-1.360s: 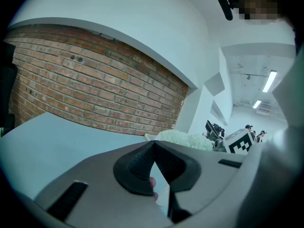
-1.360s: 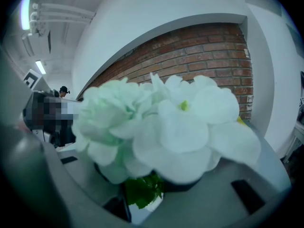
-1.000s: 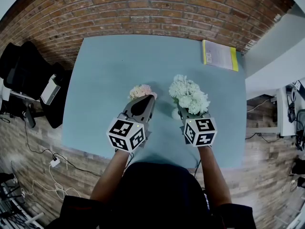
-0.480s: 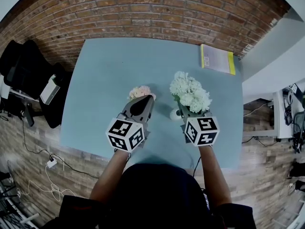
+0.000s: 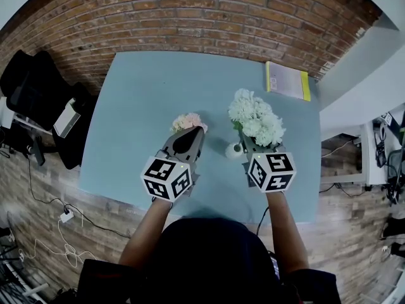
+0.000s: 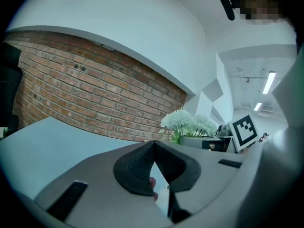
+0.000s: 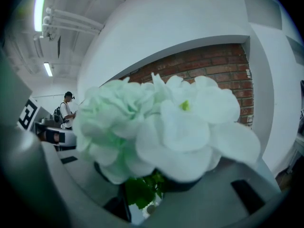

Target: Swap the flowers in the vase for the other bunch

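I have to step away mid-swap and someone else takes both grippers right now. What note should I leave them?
Right gripper: shut on the white bunch, held up beside the small white vase.
Left gripper: jaws together, with the pink bunch at its tips. Whether it grips the bunch is unclear.
Done: the white bunch looks lifted out of the vase, though leaves hide the stem ends.
Left: lay the white bunch on the table, then put the pink bunch in the vase.
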Demonstrator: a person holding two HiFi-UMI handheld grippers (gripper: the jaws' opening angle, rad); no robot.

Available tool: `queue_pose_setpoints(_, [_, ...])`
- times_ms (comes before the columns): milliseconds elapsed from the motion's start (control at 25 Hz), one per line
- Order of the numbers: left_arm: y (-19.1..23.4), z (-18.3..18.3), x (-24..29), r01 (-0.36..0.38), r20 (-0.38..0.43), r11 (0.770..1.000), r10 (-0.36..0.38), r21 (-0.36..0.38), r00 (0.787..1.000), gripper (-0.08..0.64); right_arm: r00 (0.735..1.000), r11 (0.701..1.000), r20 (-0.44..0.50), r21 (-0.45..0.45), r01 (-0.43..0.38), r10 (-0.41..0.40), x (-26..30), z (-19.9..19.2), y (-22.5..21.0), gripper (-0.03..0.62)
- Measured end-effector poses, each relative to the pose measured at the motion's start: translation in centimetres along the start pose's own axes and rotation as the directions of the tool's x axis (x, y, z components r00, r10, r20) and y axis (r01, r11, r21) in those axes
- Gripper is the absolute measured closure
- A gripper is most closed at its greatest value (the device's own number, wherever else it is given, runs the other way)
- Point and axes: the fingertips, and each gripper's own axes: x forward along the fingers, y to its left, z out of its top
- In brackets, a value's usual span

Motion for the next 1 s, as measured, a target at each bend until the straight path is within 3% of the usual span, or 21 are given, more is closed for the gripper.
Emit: queue_pose_setpoints(1000, [-3.8, 0.5, -1.7, 0.032, 0.042, 0.999, -0.033, 0.023, 0.999, 0.555, 0.991, 0.998, 0.116, 0.013, 0.059, -0.060, -5.7, 3.7, -1.6, 0.414])
